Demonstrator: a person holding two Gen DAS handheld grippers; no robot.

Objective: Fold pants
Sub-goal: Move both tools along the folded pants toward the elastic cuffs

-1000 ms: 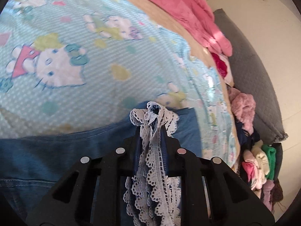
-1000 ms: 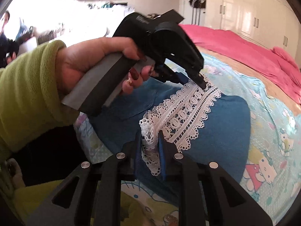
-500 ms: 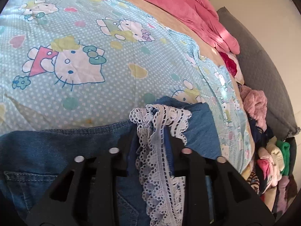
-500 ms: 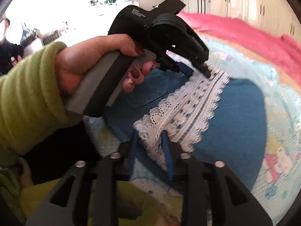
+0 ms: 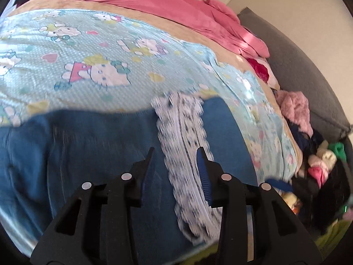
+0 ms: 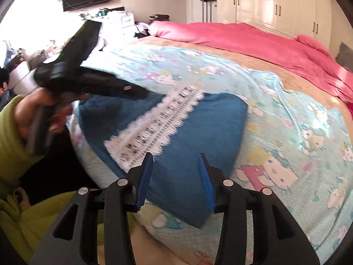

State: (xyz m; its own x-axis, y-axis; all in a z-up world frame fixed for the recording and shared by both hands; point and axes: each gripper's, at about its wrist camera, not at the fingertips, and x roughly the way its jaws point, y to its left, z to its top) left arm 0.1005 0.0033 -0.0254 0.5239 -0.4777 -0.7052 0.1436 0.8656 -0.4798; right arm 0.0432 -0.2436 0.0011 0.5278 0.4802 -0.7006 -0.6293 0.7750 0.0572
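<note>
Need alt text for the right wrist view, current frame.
The right hand-held gripper, jaws open and empty, hangs over blue denim pants folded on a cartoon-cat bedsheet, a white lace strip running diagonally across them. At left, the person's left hand holds the left hand-held gripper by the pants' far edge. A pink blanket and white wardrobes lie behind.

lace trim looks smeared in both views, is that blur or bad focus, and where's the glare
Left wrist view: motion blur streaks the lace trim and jeans, while the tool stays sharp. Right wrist view: the same smear on the lace, and the window area at upper left is blown out white.
</note>
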